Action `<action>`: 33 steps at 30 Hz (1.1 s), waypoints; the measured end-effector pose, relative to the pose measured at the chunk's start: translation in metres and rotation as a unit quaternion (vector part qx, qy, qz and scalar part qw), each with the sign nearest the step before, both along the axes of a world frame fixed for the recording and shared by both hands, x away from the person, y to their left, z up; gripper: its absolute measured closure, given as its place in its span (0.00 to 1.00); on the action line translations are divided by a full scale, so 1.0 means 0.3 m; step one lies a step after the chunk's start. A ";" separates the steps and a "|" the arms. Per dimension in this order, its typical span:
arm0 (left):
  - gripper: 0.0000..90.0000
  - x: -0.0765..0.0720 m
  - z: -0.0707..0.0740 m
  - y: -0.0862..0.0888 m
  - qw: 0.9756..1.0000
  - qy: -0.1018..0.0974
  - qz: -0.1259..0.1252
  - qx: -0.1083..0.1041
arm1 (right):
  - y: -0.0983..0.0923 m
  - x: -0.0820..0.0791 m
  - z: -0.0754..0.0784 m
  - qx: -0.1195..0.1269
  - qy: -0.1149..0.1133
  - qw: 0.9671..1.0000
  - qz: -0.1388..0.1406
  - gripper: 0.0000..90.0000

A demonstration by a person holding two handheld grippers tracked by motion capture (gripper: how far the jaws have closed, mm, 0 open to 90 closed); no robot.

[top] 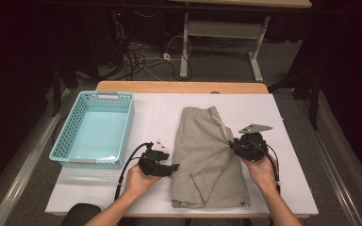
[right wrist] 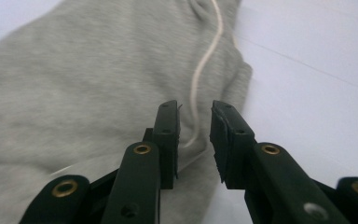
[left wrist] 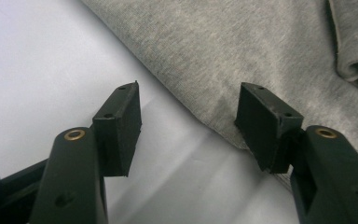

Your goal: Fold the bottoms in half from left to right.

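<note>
At the left of the white table (top: 283,183) stands one turquoise basket (top: 95,128), with nothing in it that I can see. Just right of it the left gripper (top: 173,168) has its jaws spread wide at the left edge of the single pair of grey shorts (top: 207,155), gripping nothing. The shorts lie folded mid-table, one pale drawstring (right wrist: 205,60) trailing, and at their right edge the right gripper (right wrist: 195,126) has its jaws parted a little, the cloth and cord between them but not pinched.

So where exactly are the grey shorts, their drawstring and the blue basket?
grey shorts (top: 202,155): high view, middle of the flat fabric.
drawstring (right wrist: 204,65): right gripper view, on the pale cord running down the cloth.
blue basket (top: 128,123): high view, on its right-hand latticed wall.
</note>
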State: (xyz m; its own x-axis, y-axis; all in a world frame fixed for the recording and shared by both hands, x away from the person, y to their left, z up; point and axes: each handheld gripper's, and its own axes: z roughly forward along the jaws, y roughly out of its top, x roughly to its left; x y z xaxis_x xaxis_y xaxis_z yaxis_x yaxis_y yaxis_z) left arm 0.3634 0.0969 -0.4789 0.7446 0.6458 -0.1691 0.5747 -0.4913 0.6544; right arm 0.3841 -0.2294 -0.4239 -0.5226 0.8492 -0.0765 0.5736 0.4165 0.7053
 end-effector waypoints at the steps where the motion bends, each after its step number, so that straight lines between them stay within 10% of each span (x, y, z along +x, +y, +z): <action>1: 0.44 0.000 0.000 0.000 1.000 0.000 0.000 0.000 | 0.005 -0.015 0.008 0.003 -0.001 1.000 0.007 0.80; 22: 0.44 -0.010 0.004 -0.004 1.000 0.005 -0.005 0.002 | 0.153 -0.137 -0.090 -0.007 0.068 0.993 0.092 0.65; 33: 0.44 -0.010 0.004 -0.006 1.000 0.007 -0.006 0.002 | 0.158 -0.162 -0.118 -0.032 0.063 0.991 0.118 1.00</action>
State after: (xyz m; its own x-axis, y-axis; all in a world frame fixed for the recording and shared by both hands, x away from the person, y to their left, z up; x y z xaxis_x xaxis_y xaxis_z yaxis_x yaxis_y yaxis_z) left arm 0.3605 0.0951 -0.4778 0.7500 0.6370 -0.1779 0.5780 -0.5005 0.6445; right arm 0.3357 -0.1818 -0.4593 -0.7143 0.6983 -0.0475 0.5376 0.5908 0.6017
